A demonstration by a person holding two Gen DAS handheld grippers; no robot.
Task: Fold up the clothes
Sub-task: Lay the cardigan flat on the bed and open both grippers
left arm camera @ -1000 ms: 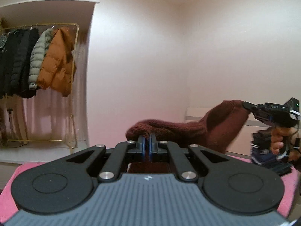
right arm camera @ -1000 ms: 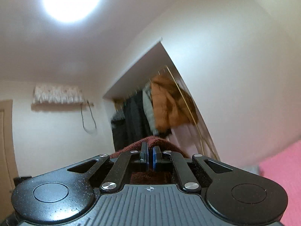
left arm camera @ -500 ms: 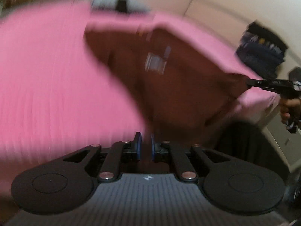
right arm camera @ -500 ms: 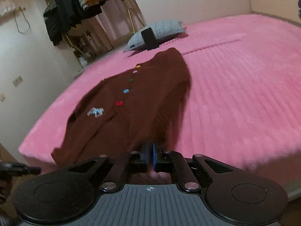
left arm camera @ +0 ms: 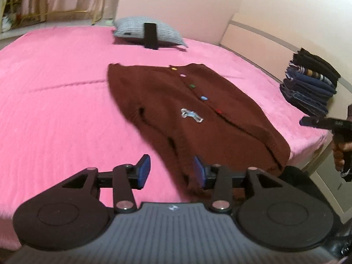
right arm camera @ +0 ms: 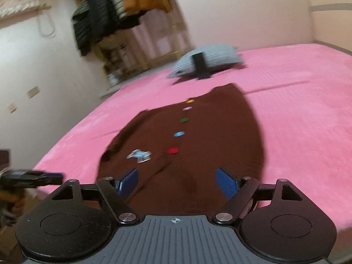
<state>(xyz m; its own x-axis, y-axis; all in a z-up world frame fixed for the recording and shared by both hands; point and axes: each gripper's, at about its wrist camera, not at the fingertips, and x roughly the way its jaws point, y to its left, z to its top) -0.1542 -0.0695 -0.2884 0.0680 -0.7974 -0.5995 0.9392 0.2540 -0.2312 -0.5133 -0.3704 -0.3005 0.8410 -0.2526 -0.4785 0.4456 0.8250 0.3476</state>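
A dark brown cardigan (left arm camera: 158,92) with a row of coloured buttons lies spread flat on the pink bed (left arm camera: 55,88). My left gripper (left arm camera: 171,171) hovers at its near left corner. Its jaws are opening, and the fabric edge lies between them beside the right pad (left arm camera: 199,171), unpressed. My right gripper (right arm camera: 177,181) hangs over the cardigan (right arm camera: 198,145) at its near edge. Its jaws are also opening wide, and the cloth below is loose. The left wrist view catches the right gripper (left arm camera: 308,121) at the far right. In the right wrist view the left gripper (right arm camera: 55,176) is at the far left.
A grey pillow (left arm camera: 149,32) with a black object on it lies at the far side of the bed. A stack of folded dark clothes (left arm camera: 308,88) stands at the bed's right edge. A rack of hanging coats (right arm camera: 123,8) stands against the far wall.
Both grippers came down from holding the cardigan up in the air. The cardigan now lies flat on the bed, and both sets of jaws have opened and let it go.
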